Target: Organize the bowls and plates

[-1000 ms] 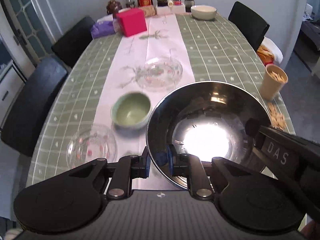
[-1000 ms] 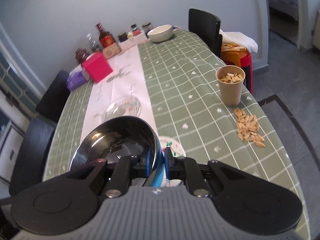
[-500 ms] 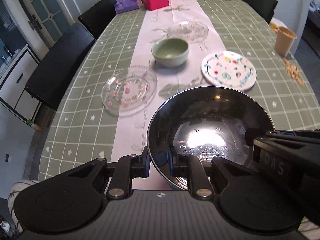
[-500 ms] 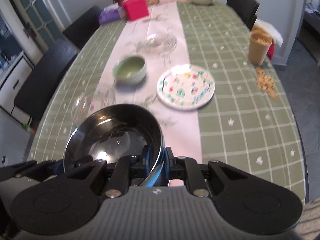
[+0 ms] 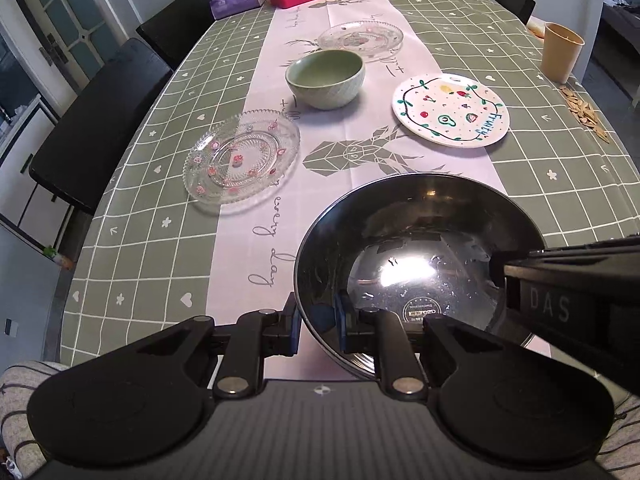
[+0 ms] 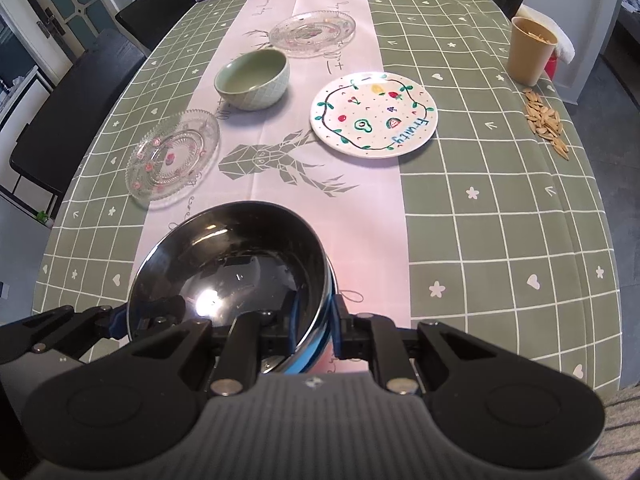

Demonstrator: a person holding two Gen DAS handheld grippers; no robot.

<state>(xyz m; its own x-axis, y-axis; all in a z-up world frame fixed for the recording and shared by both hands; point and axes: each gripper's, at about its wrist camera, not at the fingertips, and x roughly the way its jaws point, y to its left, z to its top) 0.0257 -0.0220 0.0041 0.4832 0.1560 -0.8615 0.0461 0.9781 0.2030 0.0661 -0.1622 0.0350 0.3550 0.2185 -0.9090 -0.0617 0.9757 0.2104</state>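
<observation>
Left gripper (image 5: 317,316): closed on the near-left rim of the black bowl (image 5: 416,256), one finger outside the wall, one inside. The bowl sits at the near end of the table (image 5: 168,200), over the white runner (image 5: 352,92); whether it rests on the cloth or is held just above it cannot be determined.

Near glass plate (image 5: 242,156): at 10 o'clock from the black bowl, lying half on the runner, half on the green check.

Green bowl (image 5: 325,78): upright on the runner at 11 o'clock, beyond the near glass plate. Far glass plate (image 5: 362,38) lies just beyond it at 12 o'clock.

Painted plate (image 5: 450,110): at 1 o'clock, flat, straddling the runner's right edge.

Right gripper (image 6: 314,330): clamped on the black bowl's right rim, at 3 o'clock on the bowl.

Tan cup (image 6: 530,50): at the table's right edge, 2 o'clock, with scattered seeds (image 6: 546,124) lying near it.
</observation>
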